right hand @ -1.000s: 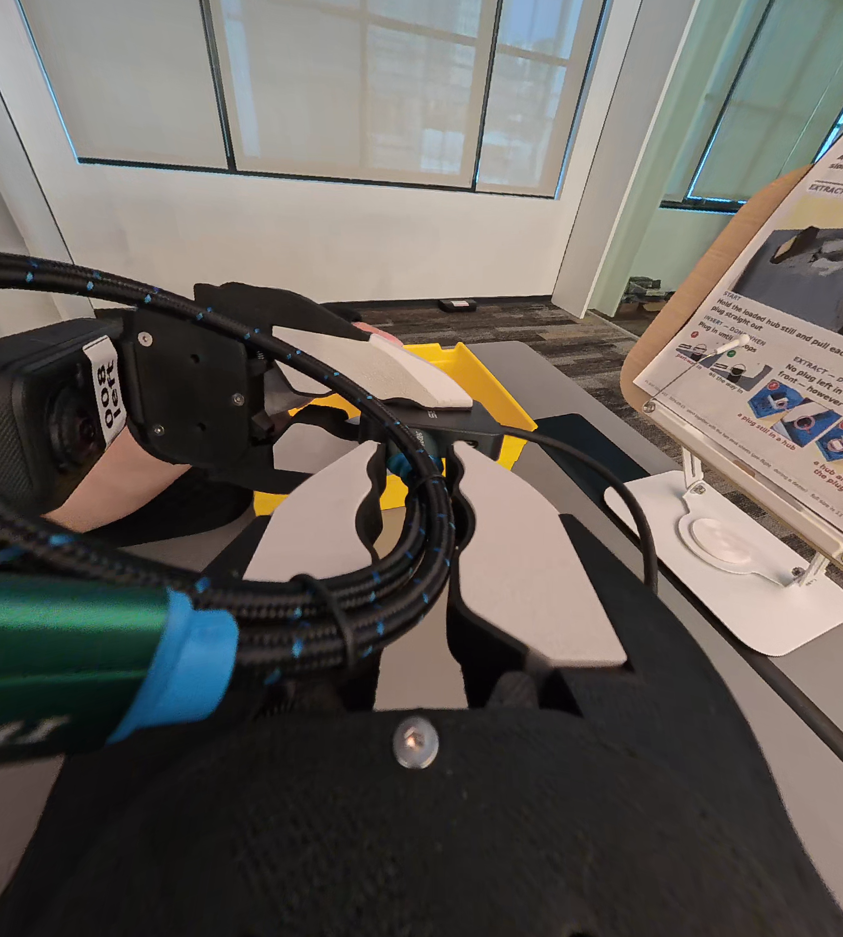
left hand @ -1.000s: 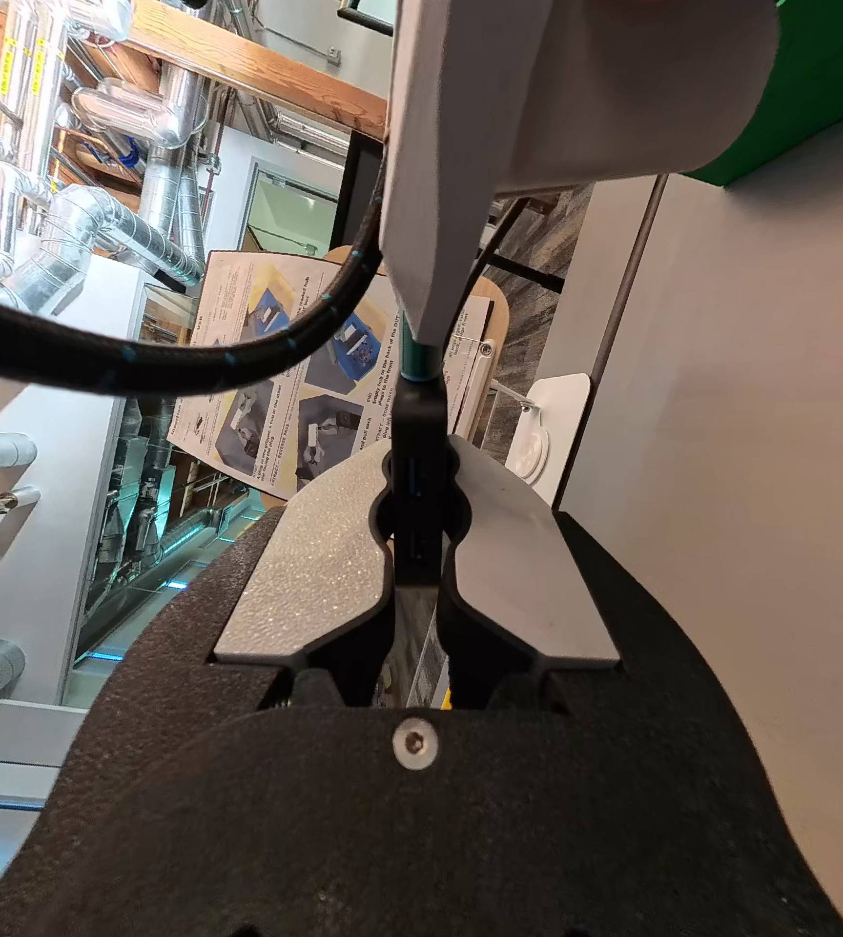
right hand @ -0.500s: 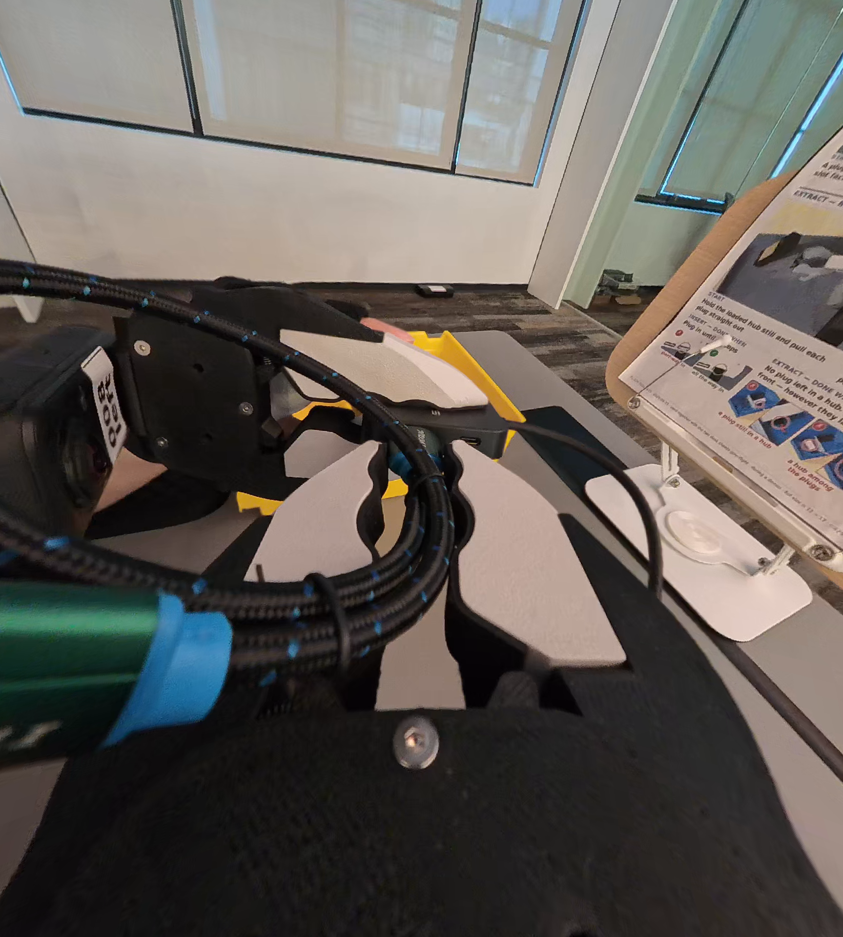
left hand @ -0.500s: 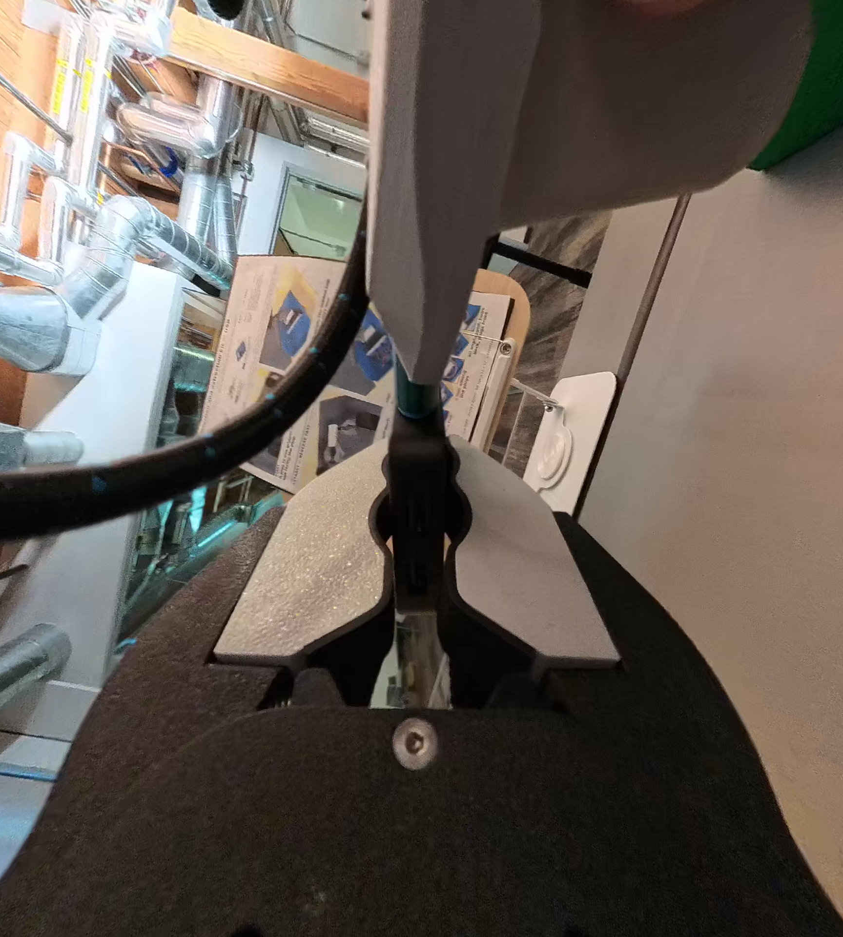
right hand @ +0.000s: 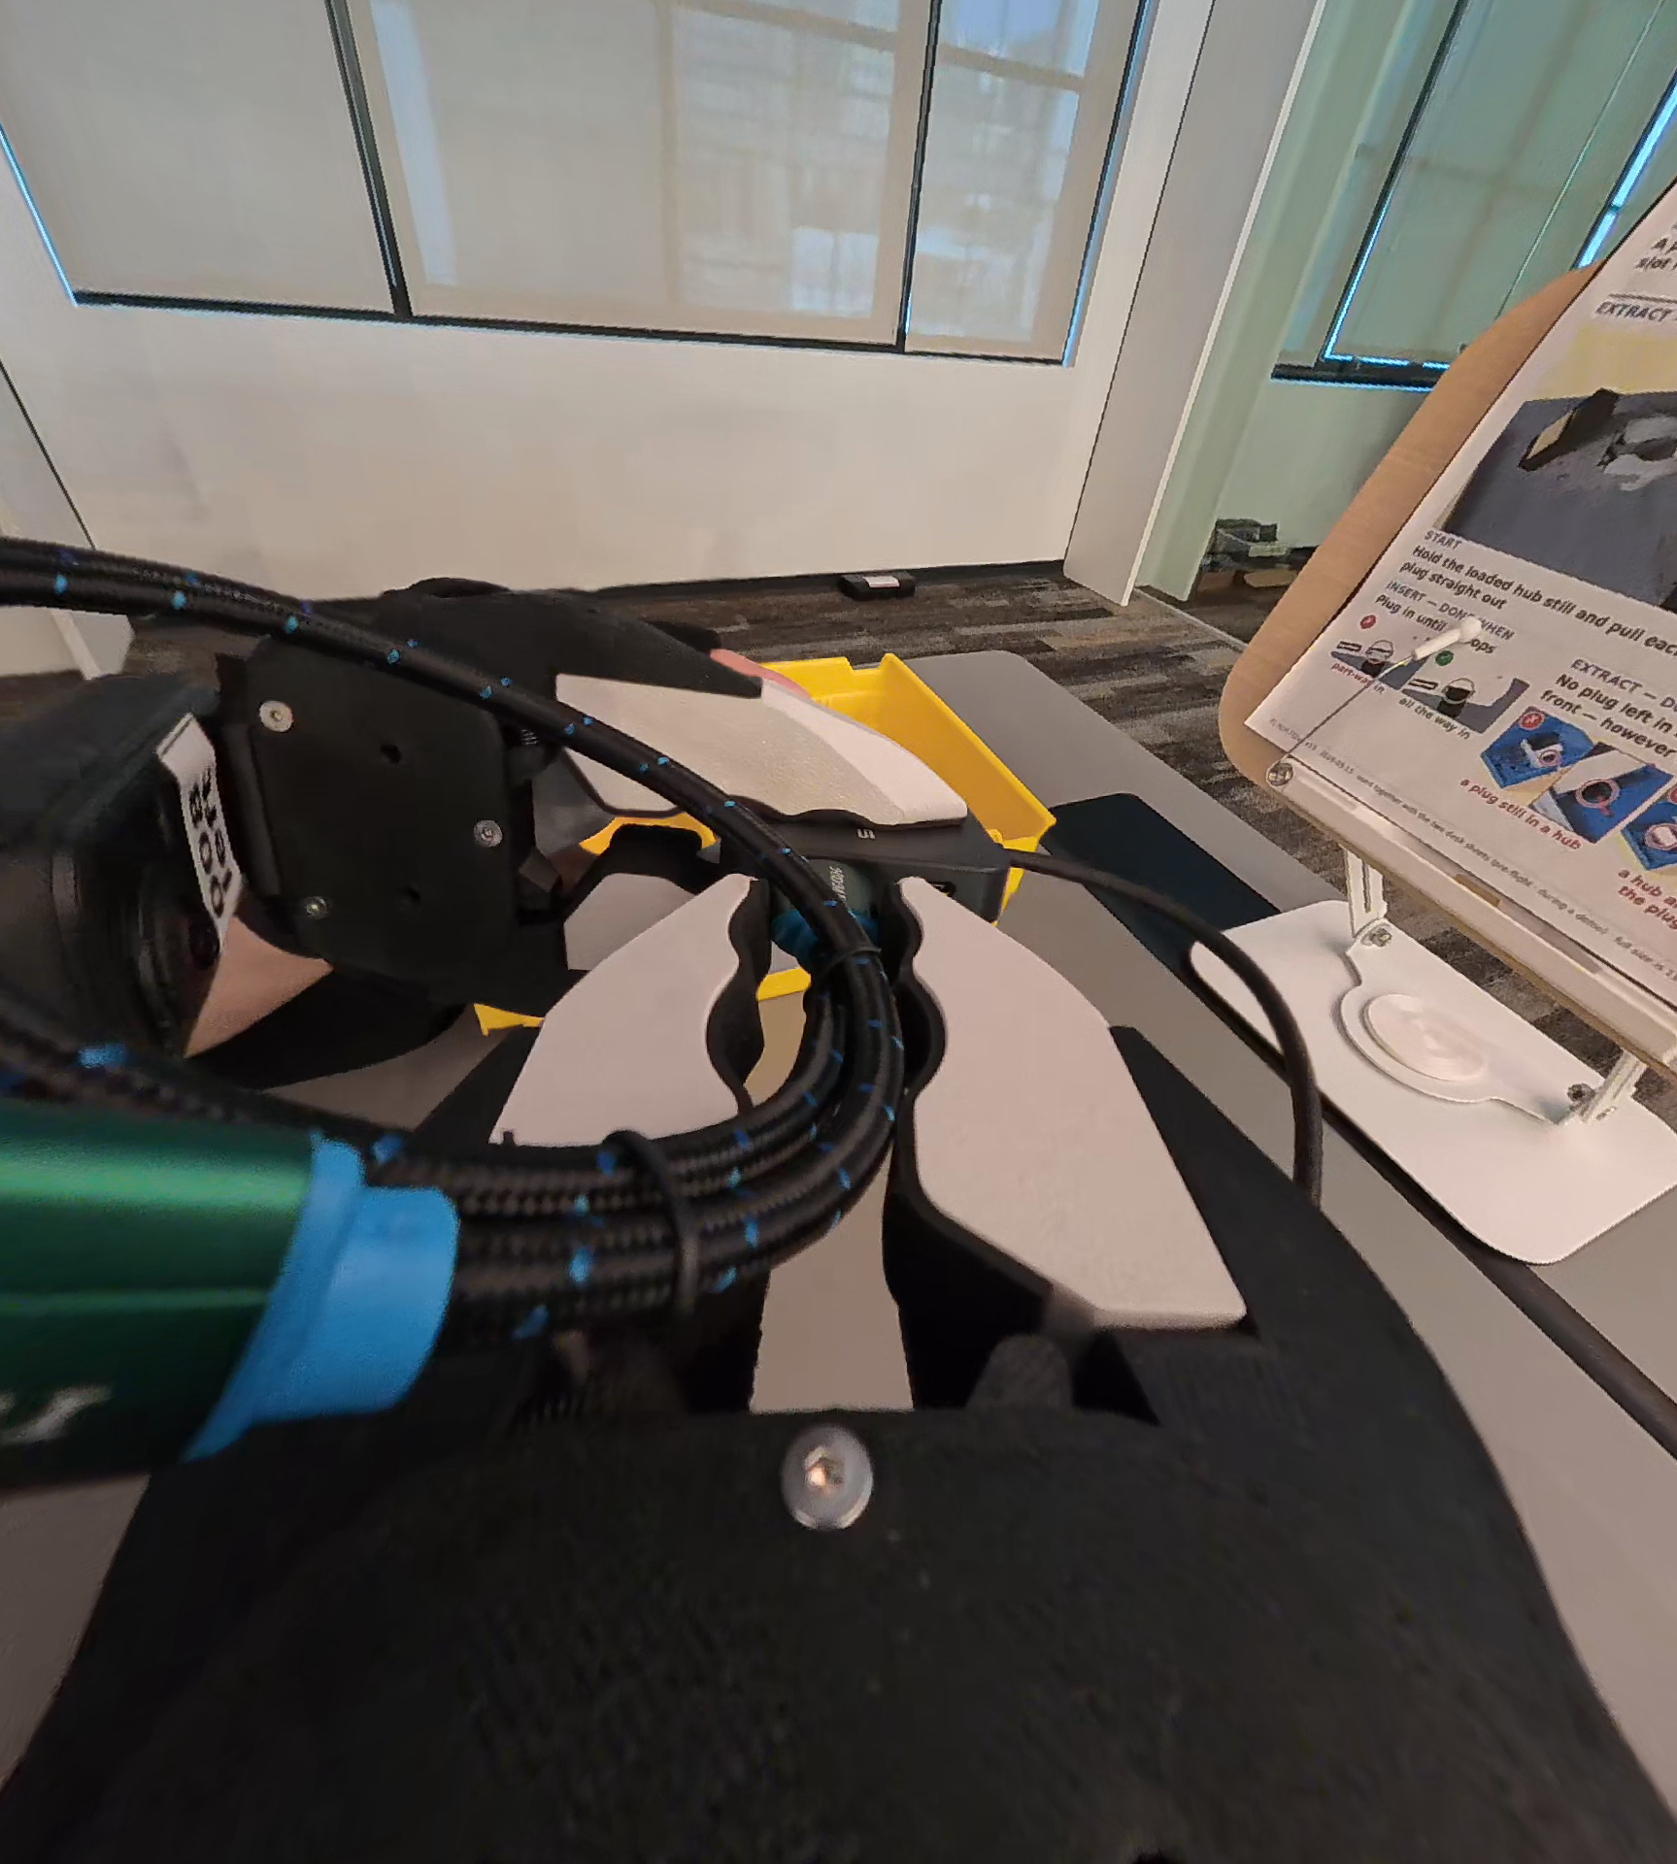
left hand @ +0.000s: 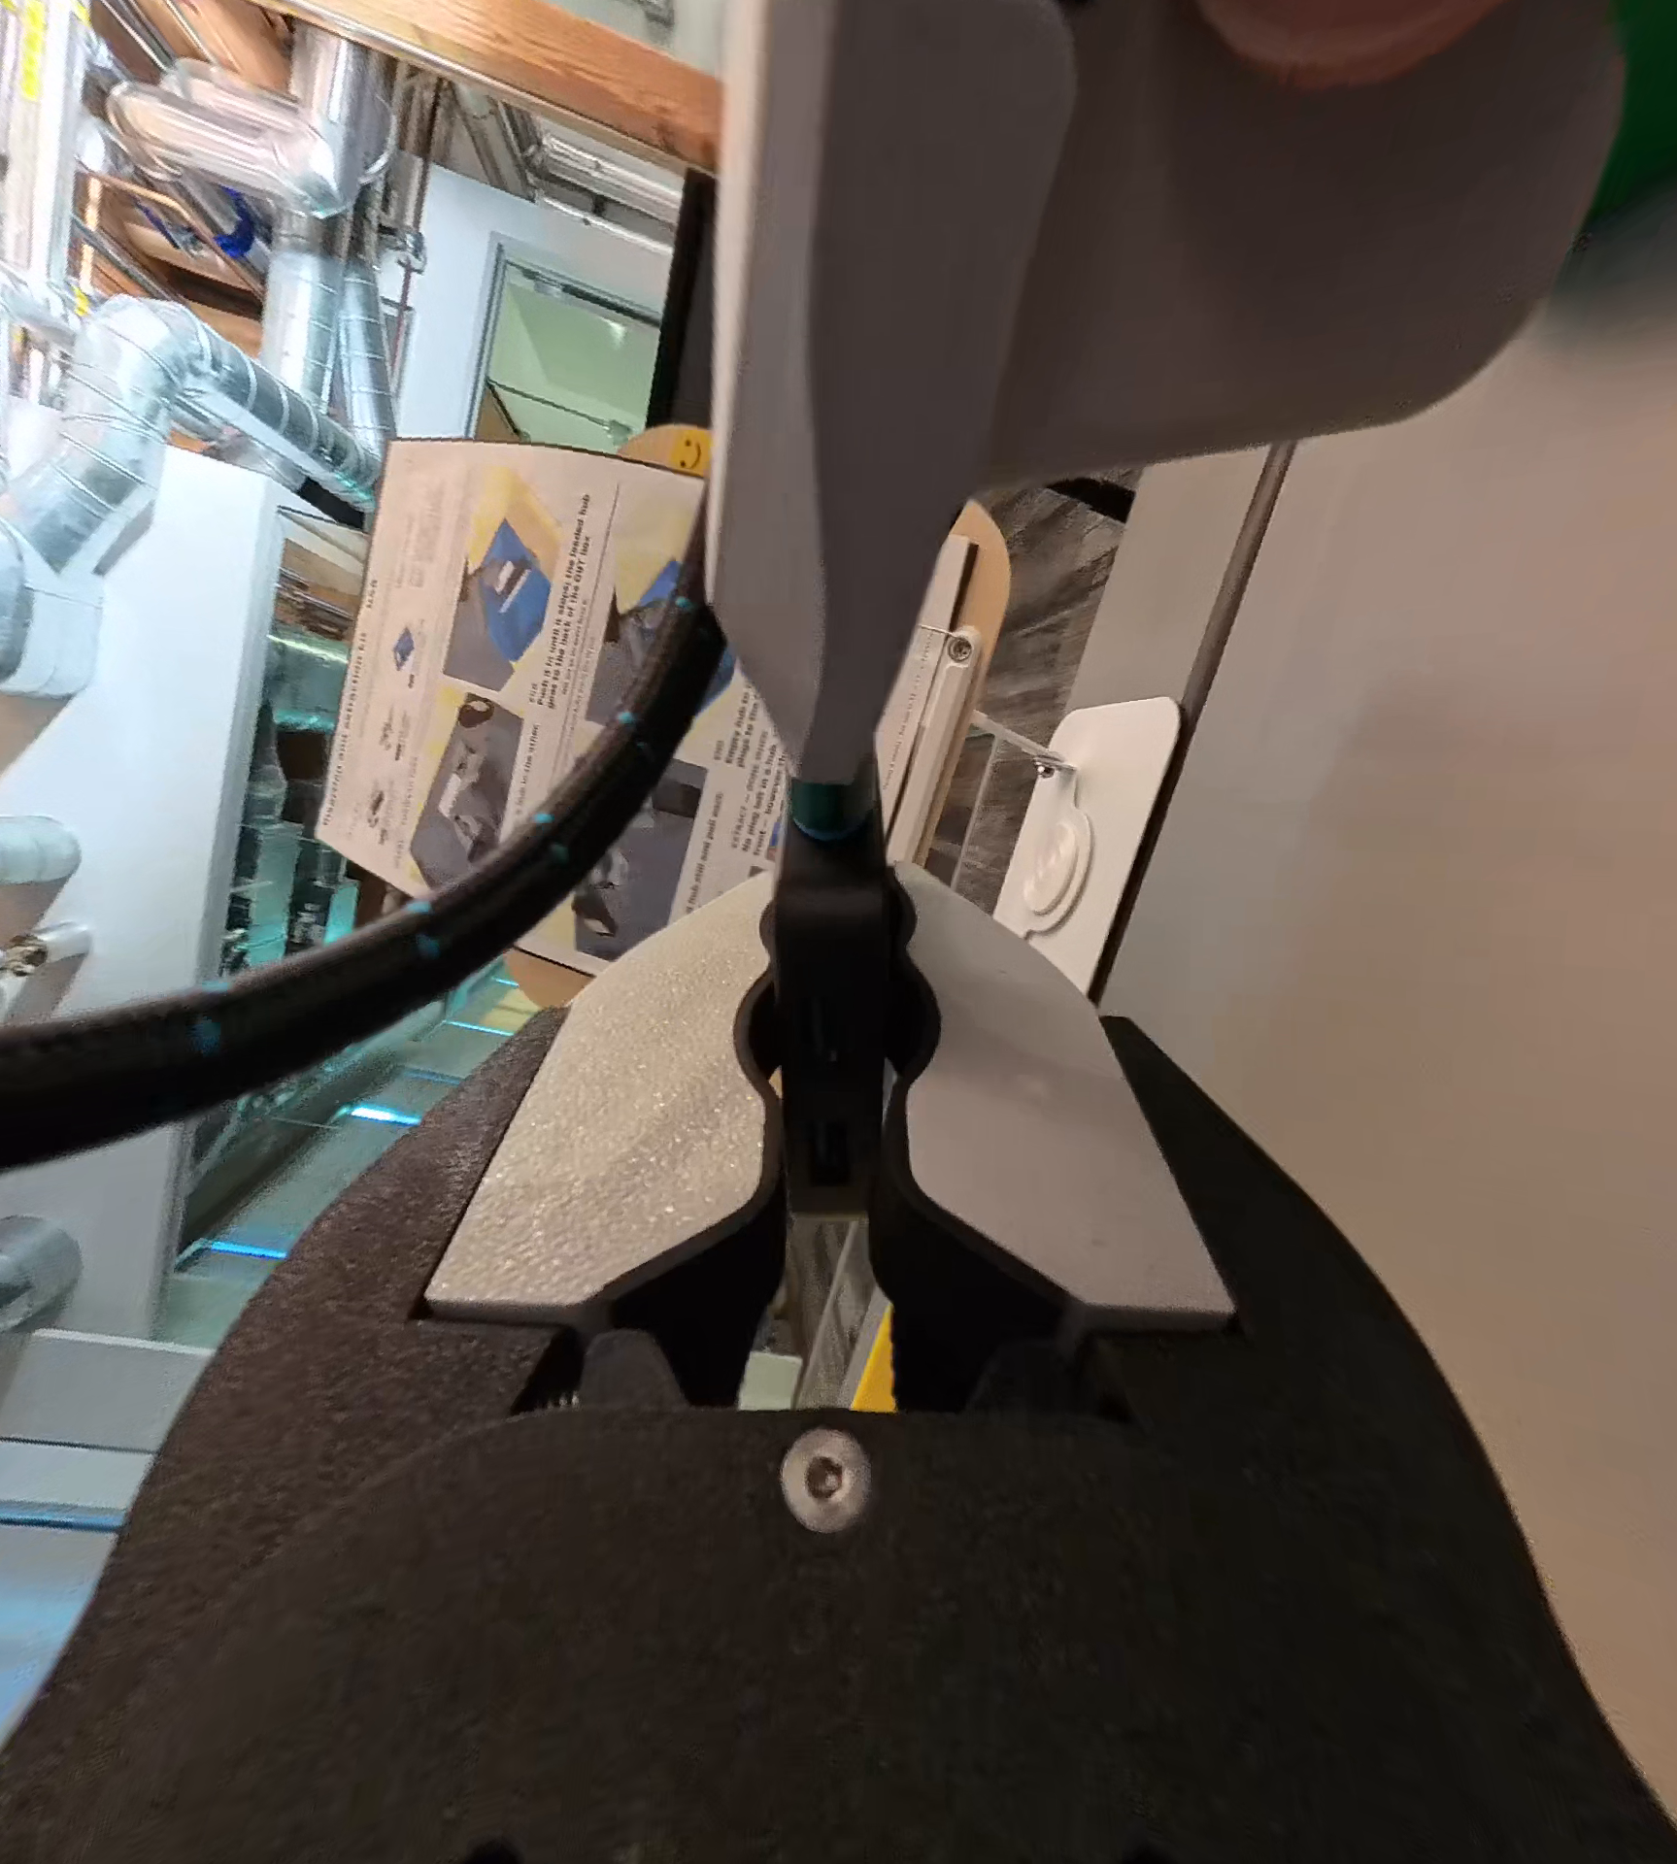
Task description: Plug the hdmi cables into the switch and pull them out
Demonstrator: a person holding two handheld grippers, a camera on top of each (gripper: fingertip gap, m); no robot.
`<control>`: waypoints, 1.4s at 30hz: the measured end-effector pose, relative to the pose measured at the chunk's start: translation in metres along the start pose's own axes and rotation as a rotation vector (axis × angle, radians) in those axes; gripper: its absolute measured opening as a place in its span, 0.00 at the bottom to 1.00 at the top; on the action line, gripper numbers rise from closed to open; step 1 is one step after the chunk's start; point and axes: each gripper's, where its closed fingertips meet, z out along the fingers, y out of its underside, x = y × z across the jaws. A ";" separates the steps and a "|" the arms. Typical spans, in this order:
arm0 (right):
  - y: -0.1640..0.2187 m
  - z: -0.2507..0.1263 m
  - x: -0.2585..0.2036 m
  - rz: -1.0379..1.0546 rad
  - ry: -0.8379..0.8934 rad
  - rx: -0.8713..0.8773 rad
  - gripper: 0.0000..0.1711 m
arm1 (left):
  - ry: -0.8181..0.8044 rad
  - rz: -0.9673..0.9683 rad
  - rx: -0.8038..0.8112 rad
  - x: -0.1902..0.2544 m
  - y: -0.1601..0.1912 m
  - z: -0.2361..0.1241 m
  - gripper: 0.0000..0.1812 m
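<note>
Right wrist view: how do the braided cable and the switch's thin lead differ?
The braided cable: thick, blue-flecked, coiled and tied; the thin lead: smooth, plain, single. The braided cable runs between the right gripper's fingers; the thin lead trails free from the switch. Both black.

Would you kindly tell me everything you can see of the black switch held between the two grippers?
The switch is a small, flat, dark box of matte plastic, held level above the grey table. The left gripper clamps it edge-on between its pale fingers. A green-and-blue HDMI plug, gripped by the right gripper, meets its near side; how deep it sits is hidden. A thin black cable leaves its right end. A yellow bin lies behind it.
</note>
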 end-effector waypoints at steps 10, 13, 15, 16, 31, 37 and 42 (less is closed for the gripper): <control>0.005 0.005 0.005 0.024 0.005 0.004 0.13 | 0.002 0.005 -0.018 0.003 0.006 0.005 0.08; 0.005 0.005 0.006 0.026 0.002 0.002 0.13 | -0.002 0.008 -0.017 0.003 0.007 0.006 0.08; 0.005 0.005 0.006 0.026 0.002 0.005 0.13 | -0.004 0.007 -0.015 0.002 0.006 0.005 0.08; 0.005 0.005 0.006 0.024 0.002 0.007 0.13 | -0.003 0.004 -0.013 0.002 0.006 0.005 0.08; 0.002 0.004 0.006 0.021 0.014 0.023 0.13 | -0.017 0.002 0.000 0.000 0.005 0.005 0.08; 0.003 0.004 0.006 0.010 0.017 0.016 0.13 | -0.020 0.000 0.007 0.000 0.005 0.005 0.08; 0.000 0.003 0.005 0.001 0.019 0.019 0.13 | -0.024 -0.008 0.017 -0.002 0.003 0.004 0.08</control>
